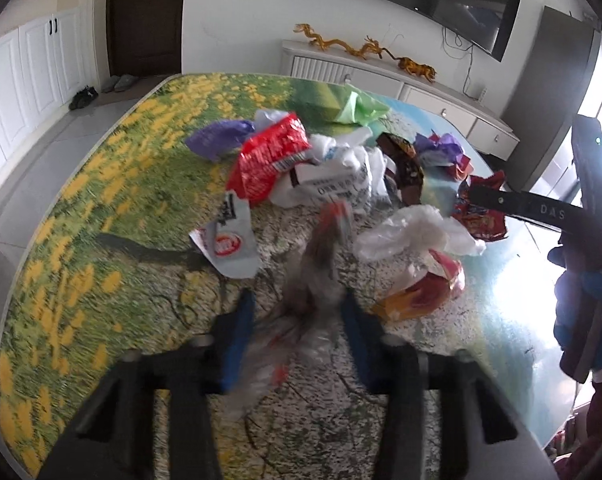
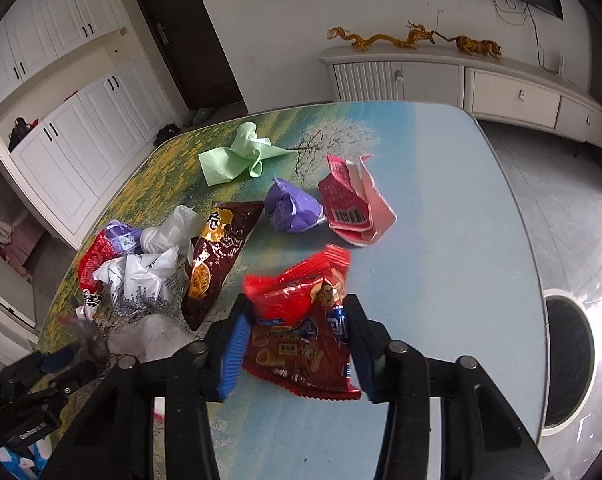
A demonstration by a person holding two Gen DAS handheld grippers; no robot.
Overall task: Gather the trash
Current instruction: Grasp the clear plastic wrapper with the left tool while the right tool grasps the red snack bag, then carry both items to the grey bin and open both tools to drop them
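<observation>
Right wrist view looks down on the red snack bag (image 2: 301, 336), which sits between the blue pads of the right gripper (image 2: 297, 320); both pads press against its sides and the bag bulges up between them, so the jaws are clamped on it. Beyond the red snack bag on the table (image 2: 461, 240) lie a brown snack packet (image 2: 217, 256), a crumpled purple wrapper (image 2: 291, 208) and a pink carton (image 2: 351, 204) with a barcode, all apart from the bag. Farther beyond it lies a pale green paper (image 2: 237, 156). To the left of the red snack bag is a heap of white plastic bags (image 2: 145, 272) and another red wrapper (image 2: 95, 256).

Left wrist view shows the left gripper (image 1: 297, 312) with a blurred, clear crinkled wrapper (image 1: 313, 268) standing up between its blue pads; the blur hides whether the pads actually press on it, so its grip cannot be told. Just beyond that wrapper lie a white sachet (image 1: 229, 244) with a red mark, a red foil bag (image 1: 269, 156) and a clear plastic bag (image 1: 413, 232), with the right gripper's black body at the right edge.
</observation>
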